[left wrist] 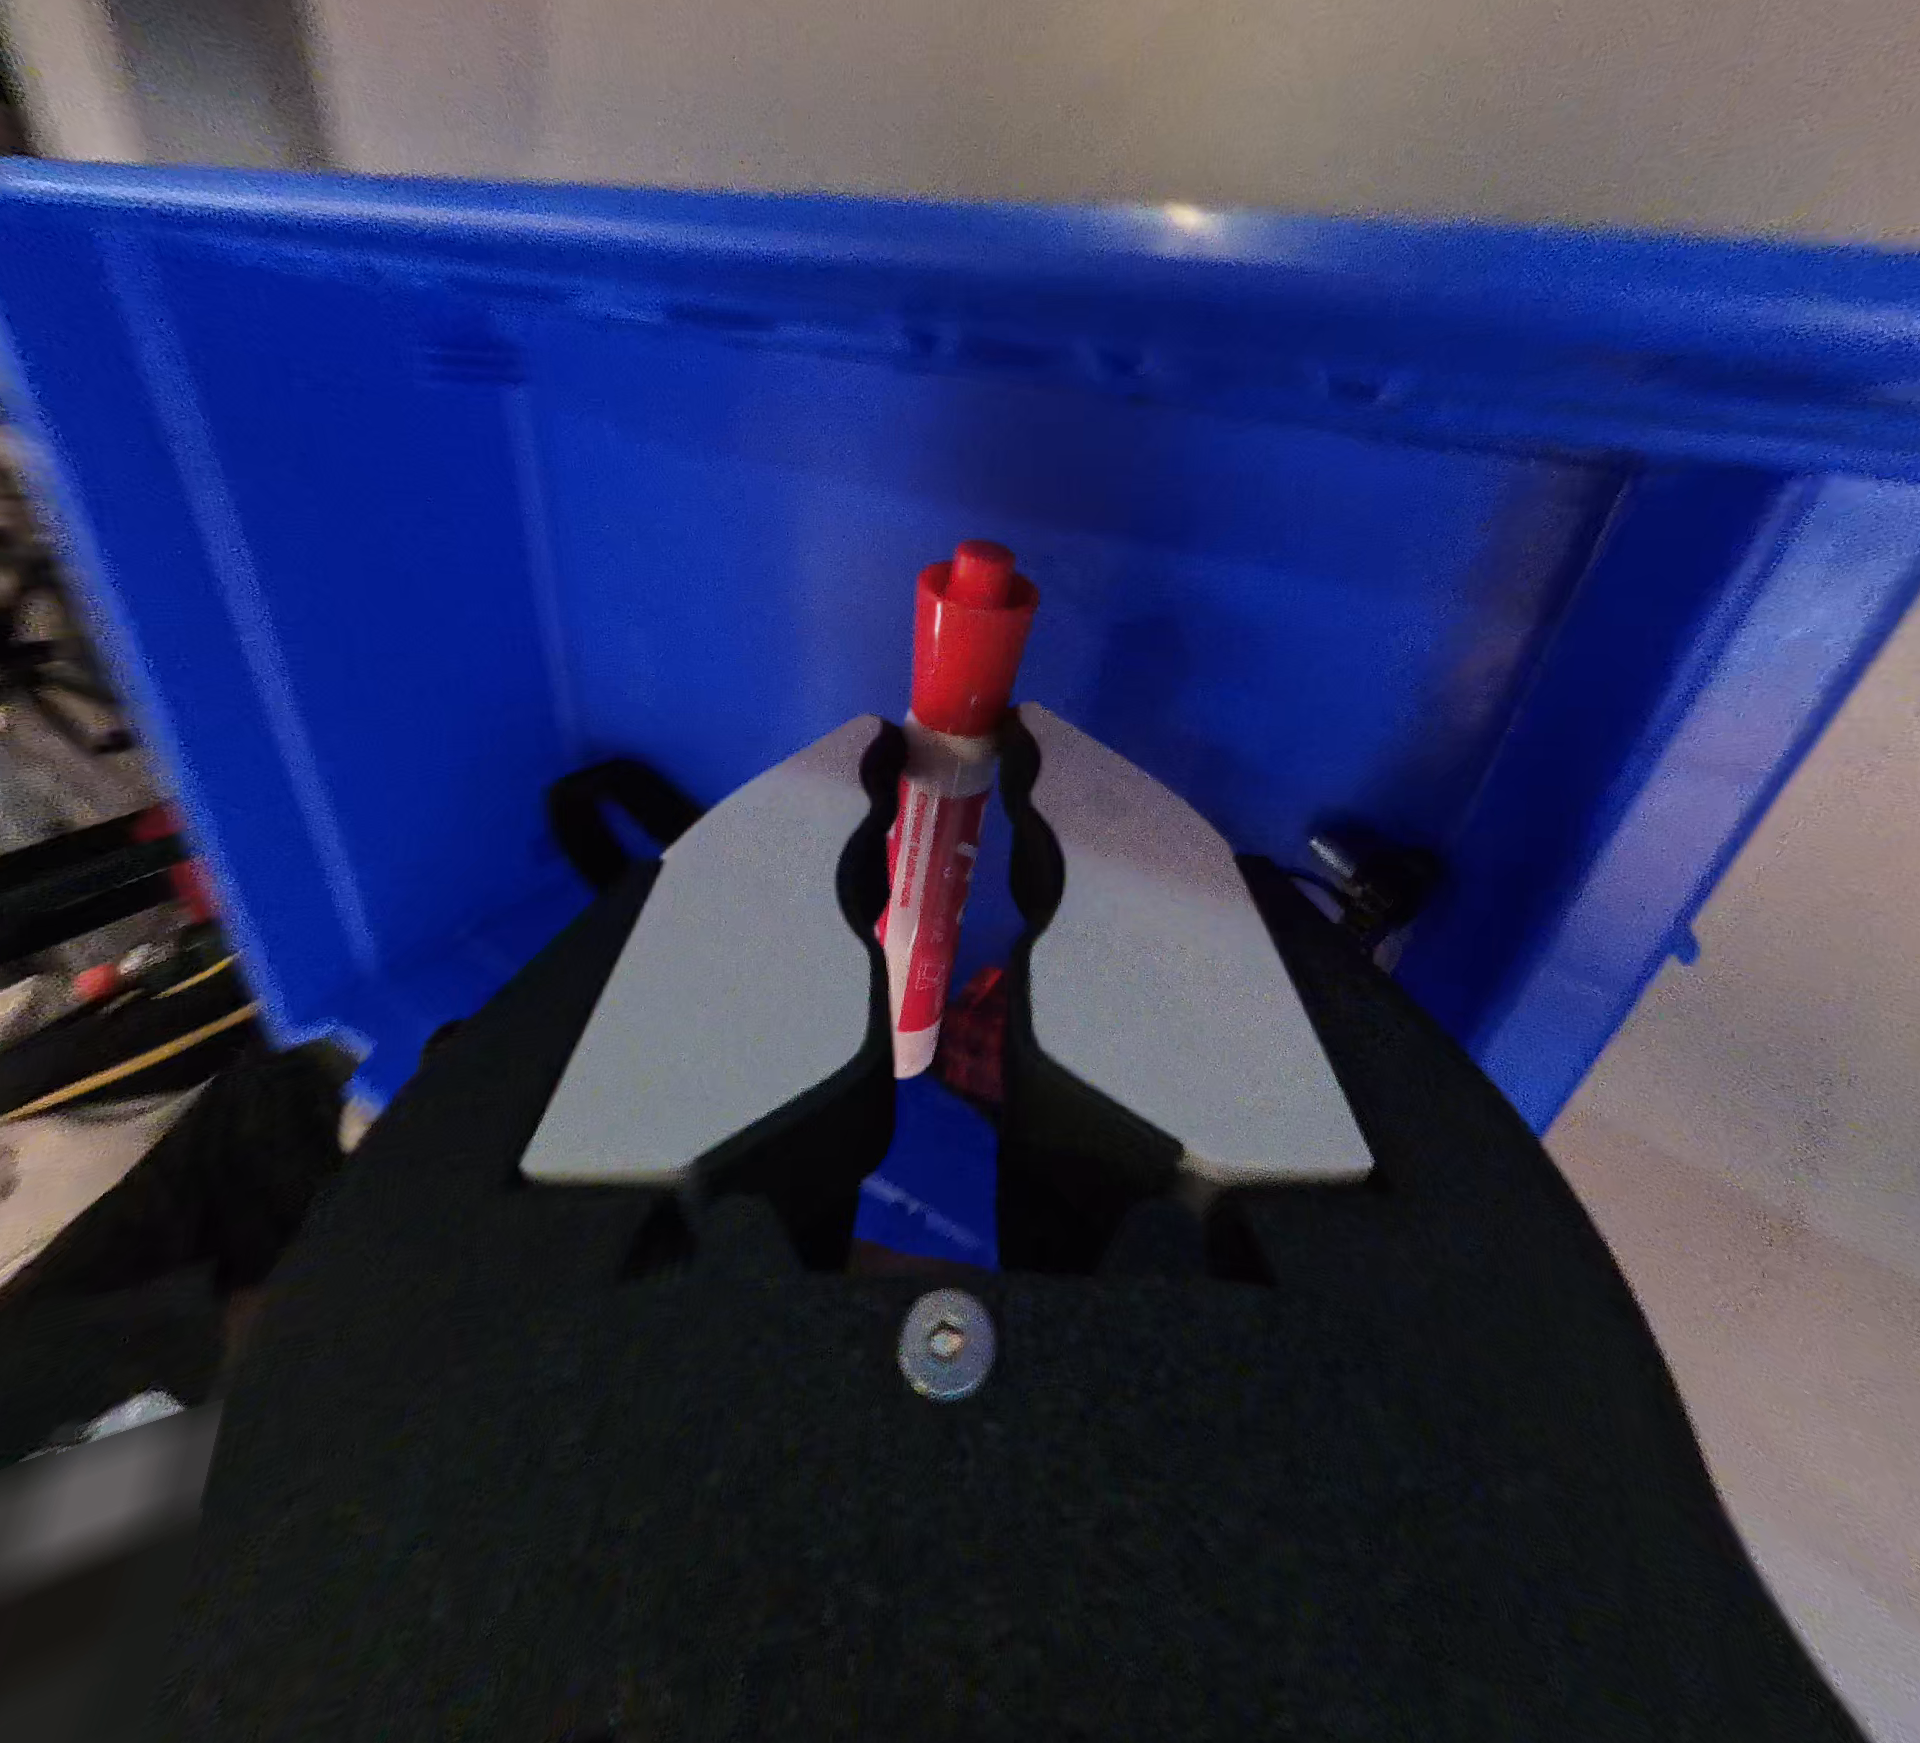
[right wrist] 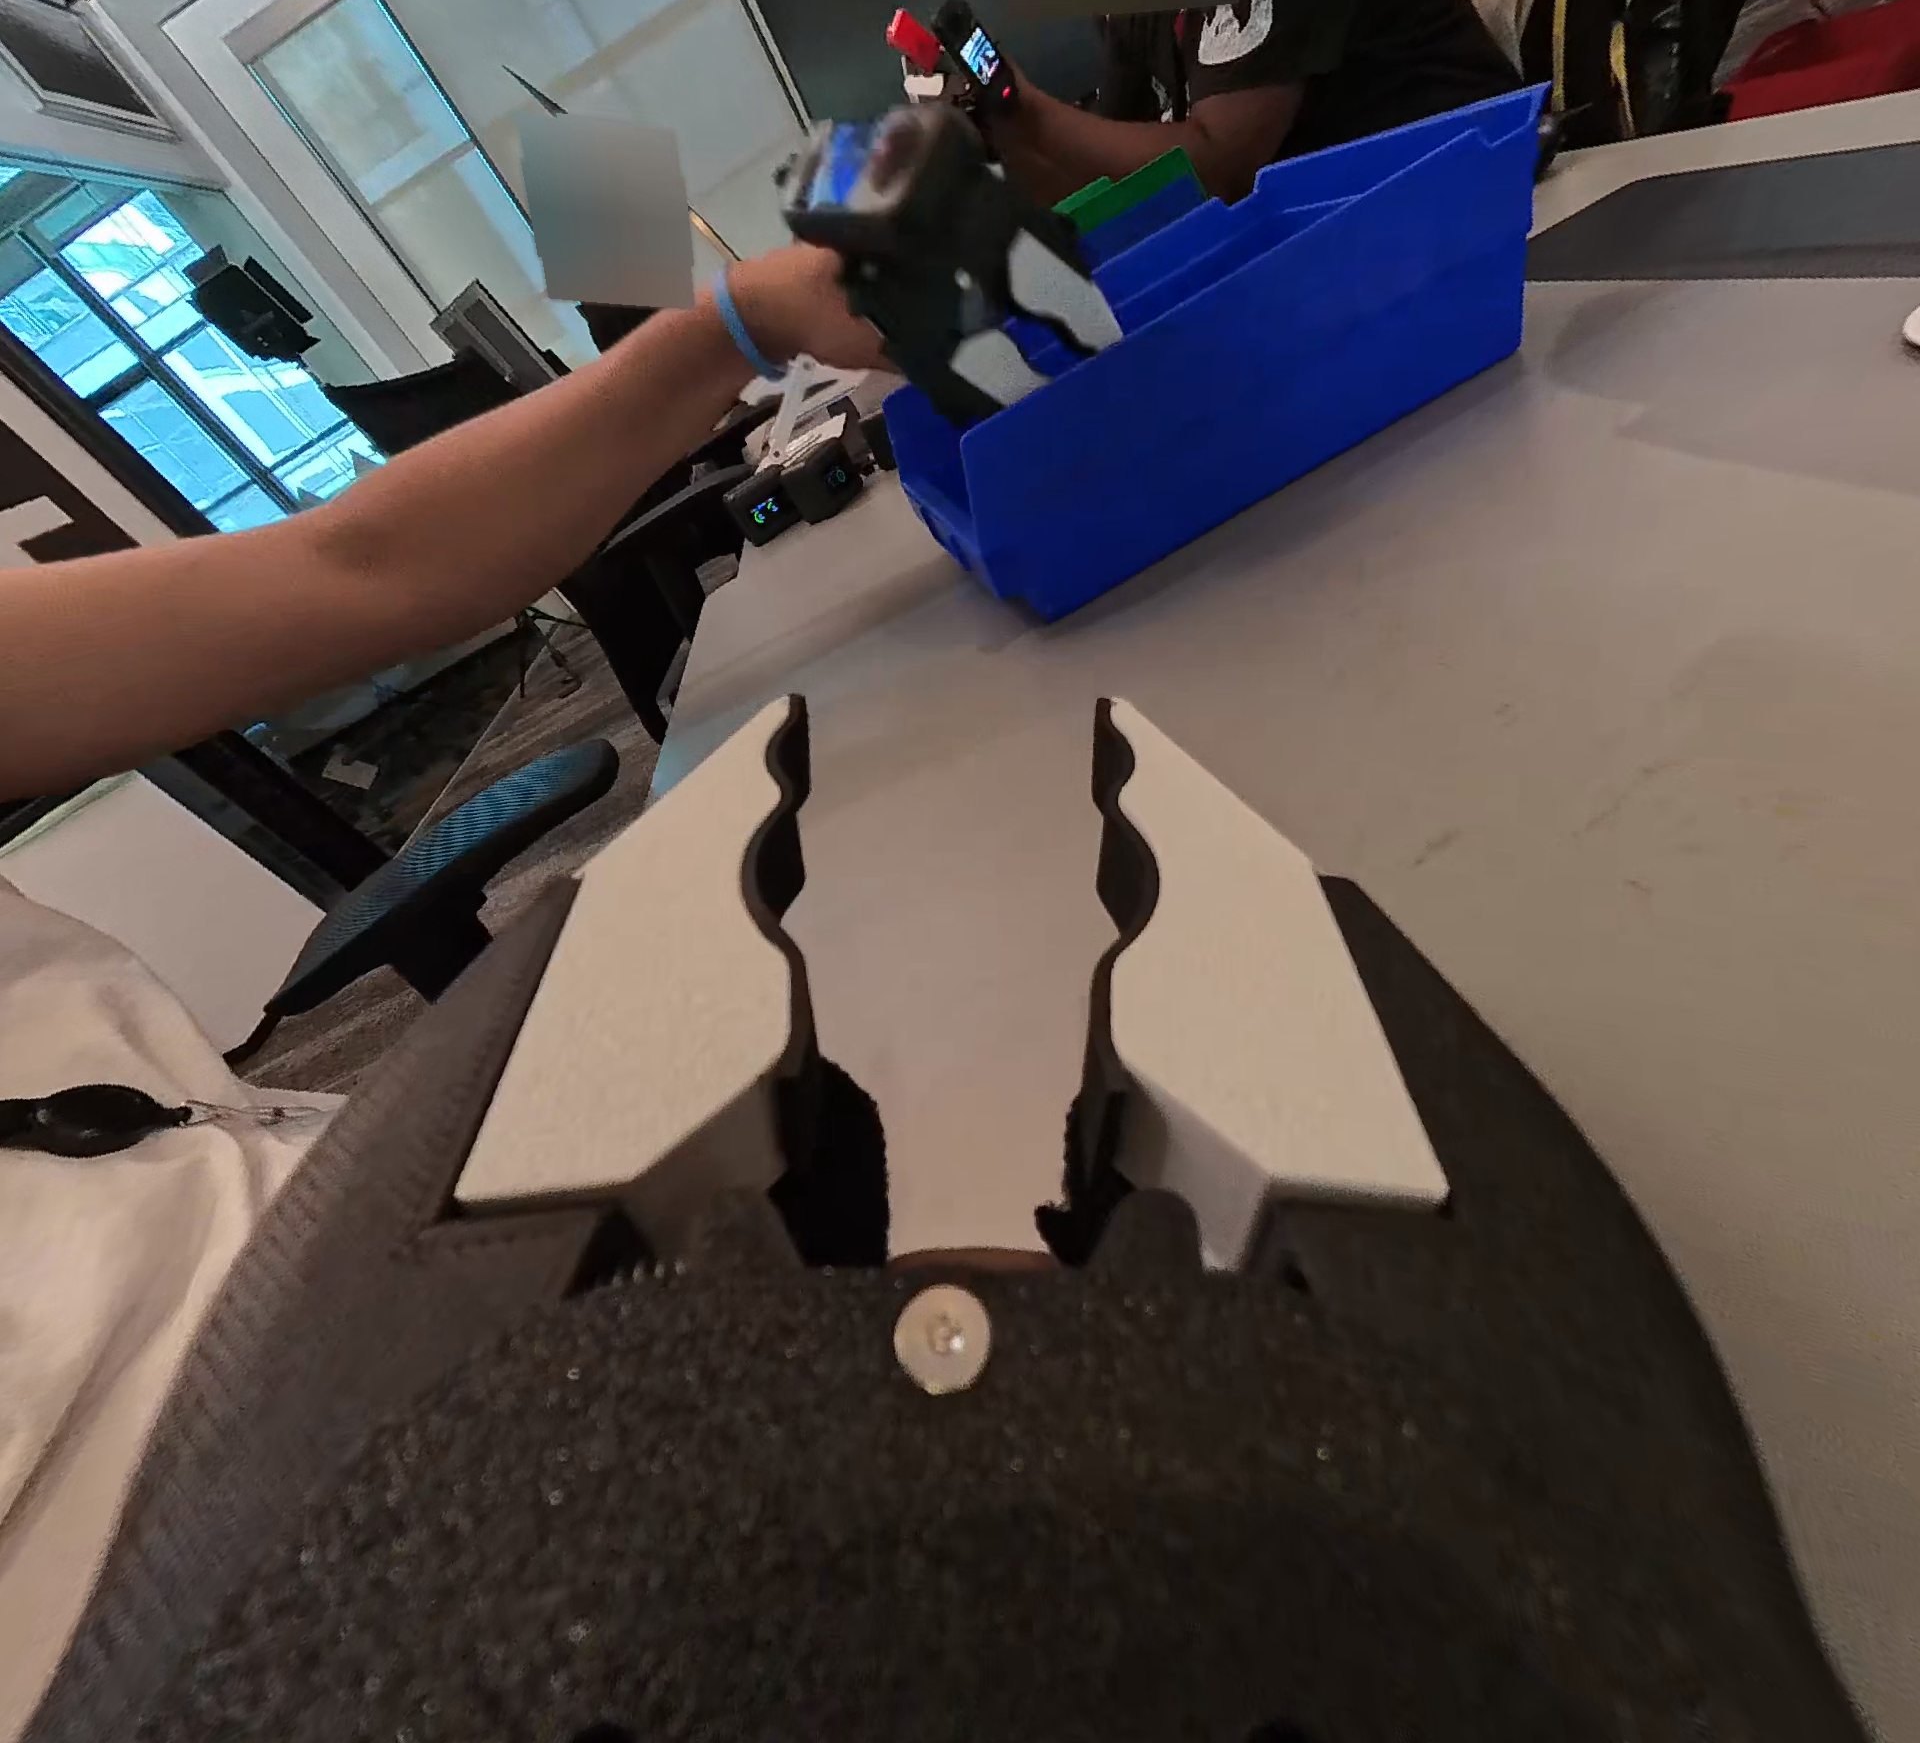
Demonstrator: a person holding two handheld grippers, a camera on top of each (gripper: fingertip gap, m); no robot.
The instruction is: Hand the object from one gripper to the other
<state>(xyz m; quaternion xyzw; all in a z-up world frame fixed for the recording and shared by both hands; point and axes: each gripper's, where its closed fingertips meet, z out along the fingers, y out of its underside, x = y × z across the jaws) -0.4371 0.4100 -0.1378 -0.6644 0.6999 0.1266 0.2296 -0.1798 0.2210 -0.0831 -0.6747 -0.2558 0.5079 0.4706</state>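
Observation:
My left gripper [left wrist: 948,737] is shut on a red-capped marker with a white and red barrel [left wrist: 951,758]. The marker stands almost upright between the fingertips, cap up, inside a blue bin [left wrist: 1143,467]. In the right wrist view the left gripper [right wrist: 1049,343] reaches down into the near end of the blue bin [right wrist: 1247,405], held by a hand with a blue wristband; its tips and the marker are hidden by the bin wall. My right gripper [right wrist: 948,727] is open and empty, low over the grey table [right wrist: 1455,706], well short of the bin.
Dark items lie on the bin floor [left wrist: 1361,872]. A small red object [left wrist: 977,1018] lies under the marker. A green bin [right wrist: 1132,192] stands behind the blue one. Another person [right wrist: 1299,31] stands across the table with a device. Small black devices [right wrist: 795,493] sit left of the bin. An office chair [right wrist: 447,872] stands at the left. Spacing between my two grippers at the tips: around 35 cm.

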